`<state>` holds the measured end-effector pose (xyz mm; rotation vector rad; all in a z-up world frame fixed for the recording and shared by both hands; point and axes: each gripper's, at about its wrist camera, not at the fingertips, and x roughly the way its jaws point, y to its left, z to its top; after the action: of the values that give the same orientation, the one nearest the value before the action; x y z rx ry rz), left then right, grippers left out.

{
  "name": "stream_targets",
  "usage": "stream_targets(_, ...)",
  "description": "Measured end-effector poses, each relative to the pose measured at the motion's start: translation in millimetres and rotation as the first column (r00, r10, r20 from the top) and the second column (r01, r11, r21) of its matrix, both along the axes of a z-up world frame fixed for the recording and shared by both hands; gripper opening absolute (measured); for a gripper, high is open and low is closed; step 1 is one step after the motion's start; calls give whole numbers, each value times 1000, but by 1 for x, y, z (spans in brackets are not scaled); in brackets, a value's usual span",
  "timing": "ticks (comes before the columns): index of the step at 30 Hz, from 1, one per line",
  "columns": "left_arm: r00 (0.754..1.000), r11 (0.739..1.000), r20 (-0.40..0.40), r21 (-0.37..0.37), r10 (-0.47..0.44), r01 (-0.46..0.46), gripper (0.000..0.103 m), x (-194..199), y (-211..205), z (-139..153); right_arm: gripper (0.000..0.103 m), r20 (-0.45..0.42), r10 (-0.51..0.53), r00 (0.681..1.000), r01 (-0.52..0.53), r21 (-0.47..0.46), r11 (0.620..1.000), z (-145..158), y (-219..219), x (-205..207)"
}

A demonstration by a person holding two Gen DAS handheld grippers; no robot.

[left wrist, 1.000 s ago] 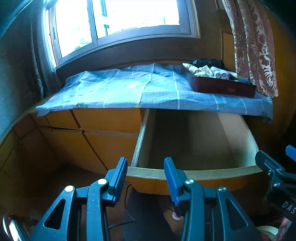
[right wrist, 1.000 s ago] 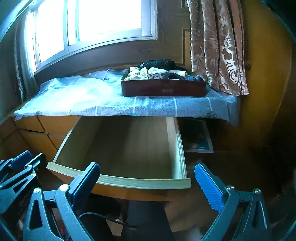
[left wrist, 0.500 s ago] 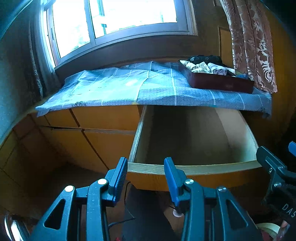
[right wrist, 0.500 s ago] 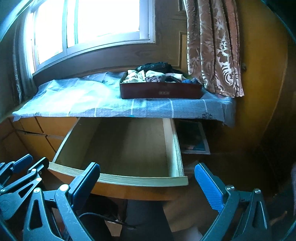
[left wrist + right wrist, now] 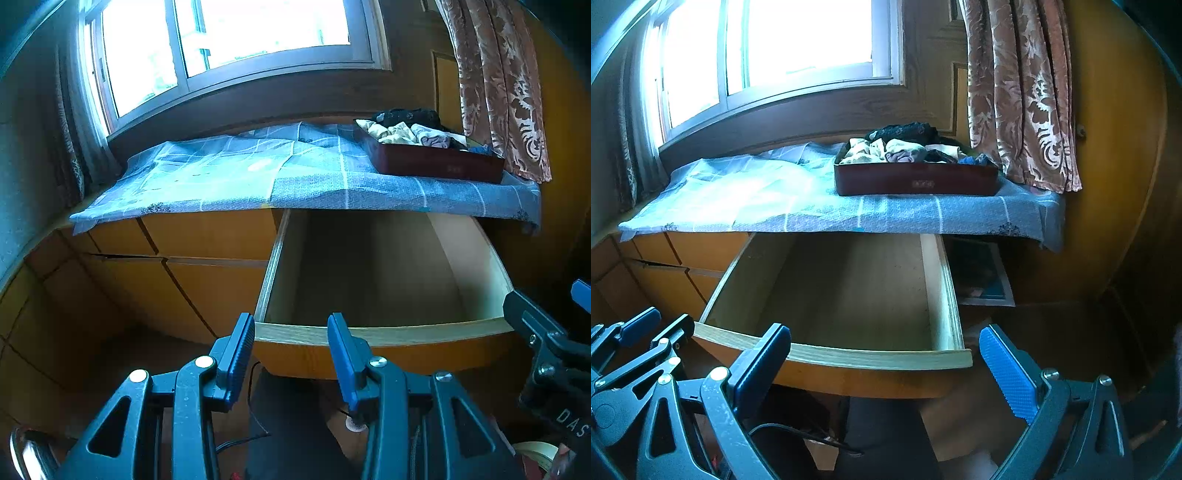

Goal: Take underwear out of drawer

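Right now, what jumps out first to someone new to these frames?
The pulled-out wooden drawer in the middle, whose visible inside holds nothing. Above it, on the blue checked cloth covering the cabinet top, stands a dark red tray heaped with folded underwear, beside the patterned brown curtain. Both grippers, left gripper and right gripper, stand open and hold nothing, short of the drawer front.

The pulled-out pale wooden drawer [image 5: 945, 291] has a smooth, matt plywood inside and an orange, faintly glossy front. Above it lies a blue checked woven cloth [image 5: 894, 212], matt, bearing a dark red glossy tray [image 5: 916, 181] of soft crumpled underwear [image 5: 897, 151]. The black plastic grippers carry ribbed blue rubbery pads [image 5: 1008, 373] and shiny metal screws.
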<state>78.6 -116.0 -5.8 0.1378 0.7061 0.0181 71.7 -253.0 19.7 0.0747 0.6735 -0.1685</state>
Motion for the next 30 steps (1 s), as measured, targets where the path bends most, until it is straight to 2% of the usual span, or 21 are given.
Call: stream_targets(30,1000,1000,-5,-2,-9,9,41,0,-2,-1,103,-20,-1,1000,1,-3,1000,-3,1,3)
